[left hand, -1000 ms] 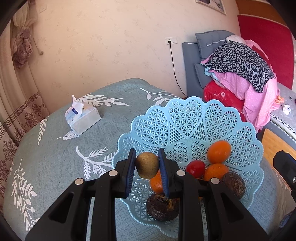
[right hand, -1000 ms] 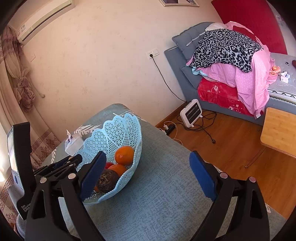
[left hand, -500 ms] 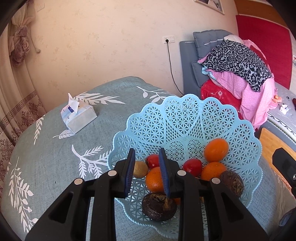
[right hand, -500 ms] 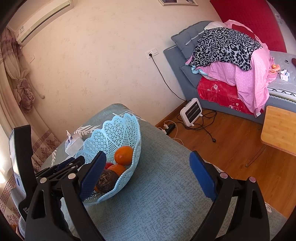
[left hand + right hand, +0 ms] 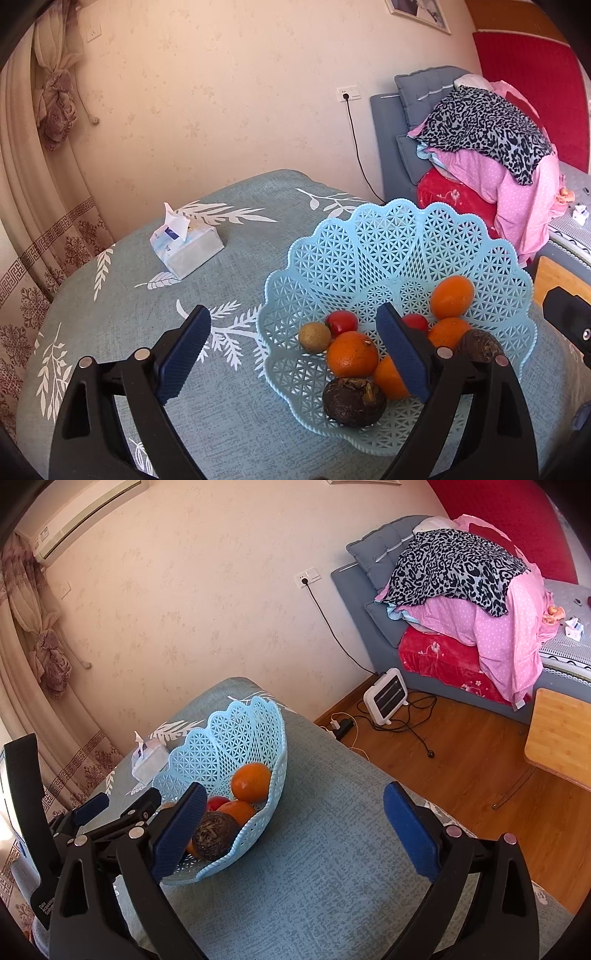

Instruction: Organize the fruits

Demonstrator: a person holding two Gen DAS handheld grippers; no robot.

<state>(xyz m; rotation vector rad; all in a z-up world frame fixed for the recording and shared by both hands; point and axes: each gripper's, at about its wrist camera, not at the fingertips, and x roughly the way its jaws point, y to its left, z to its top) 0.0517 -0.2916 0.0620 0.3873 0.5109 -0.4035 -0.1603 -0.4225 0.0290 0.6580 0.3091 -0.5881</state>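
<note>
A light blue lattice basket (image 5: 399, 240) stands on the table and holds several fruits: a small brown fruit (image 5: 314, 336) at its left, oranges (image 5: 352, 353), red fruits (image 5: 342, 322) and dark round fruits (image 5: 354, 401). My left gripper (image 5: 291, 354) is open and empty, above the basket's near left rim. The basket also shows in the right wrist view (image 5: 236, 738), with an orange (image 5: 251, 781) and a dark fruit (image 5: 215, 835). My right gripper (image 5: 291, 834) is open and empty, to the right of the basket over the cloth.
A tissue pack (image 5: 186, 248) lies on the teal leaf-print tablecloth (image 5: 147, 314) behind and left of the basket. A wall and curtain (image 5: 33, 184) stand behind the table. The table's right edge drops to a wooden floor (image 5: 461, 757) with a heater (image 5: 386, 696) and cables.
My left gripper let go of the small brown fruit, which now lies in the basket, then opened wide and drew back. The right gripper has barely moved.
</note>
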